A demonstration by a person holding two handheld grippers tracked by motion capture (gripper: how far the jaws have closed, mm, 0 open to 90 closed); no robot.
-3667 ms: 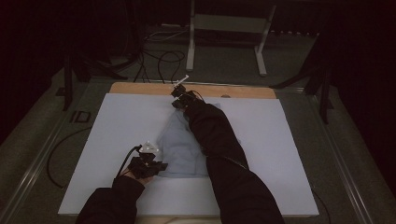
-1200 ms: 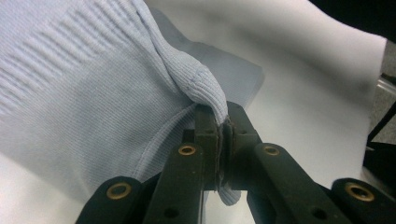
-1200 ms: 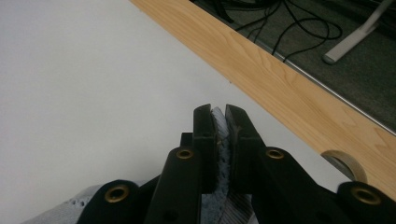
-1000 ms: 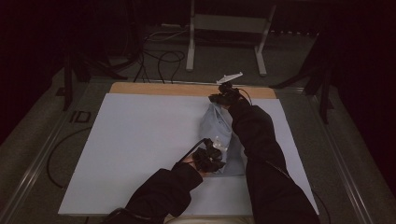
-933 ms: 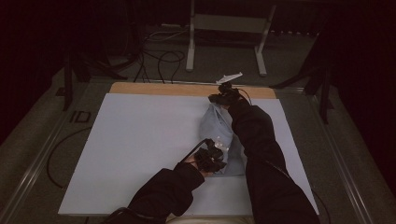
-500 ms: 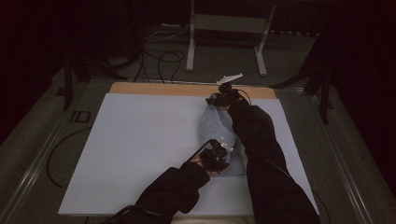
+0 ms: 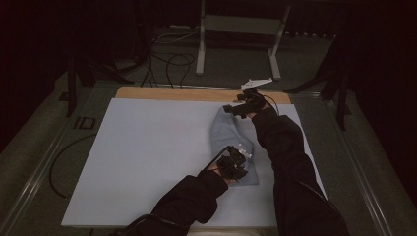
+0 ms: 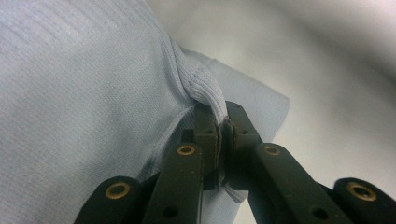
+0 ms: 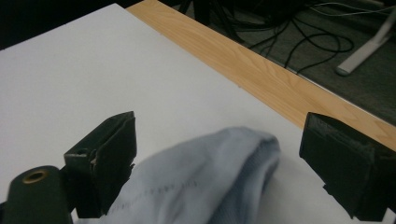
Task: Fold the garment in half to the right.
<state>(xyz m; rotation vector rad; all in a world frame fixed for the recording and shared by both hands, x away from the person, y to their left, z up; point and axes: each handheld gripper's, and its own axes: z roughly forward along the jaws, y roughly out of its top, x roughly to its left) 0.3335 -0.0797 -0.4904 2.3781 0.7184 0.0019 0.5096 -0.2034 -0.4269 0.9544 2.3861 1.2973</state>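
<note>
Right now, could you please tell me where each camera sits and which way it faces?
High view: above the person's side, looking forward and down on the white table; both sleeves, left gripper, right gripper.
Left gripper view: rides the left gripper, jaws pinched on the light blue cloth.
Right gripper view: faces the table's wooden edge, jaws apart over the cloth.
All share the cloth.

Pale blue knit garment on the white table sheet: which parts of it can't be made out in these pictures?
- High view: the pale blue knit garment's right edge is covered by the dark right sleeve.
- Left gripper view: the left gripper hides the pinched ribbed hem; the fabric runs off the left edge.
- Right gripper view: between the right gripper's open jaws the cloth is blurred, cut off at the bottom.
</note>
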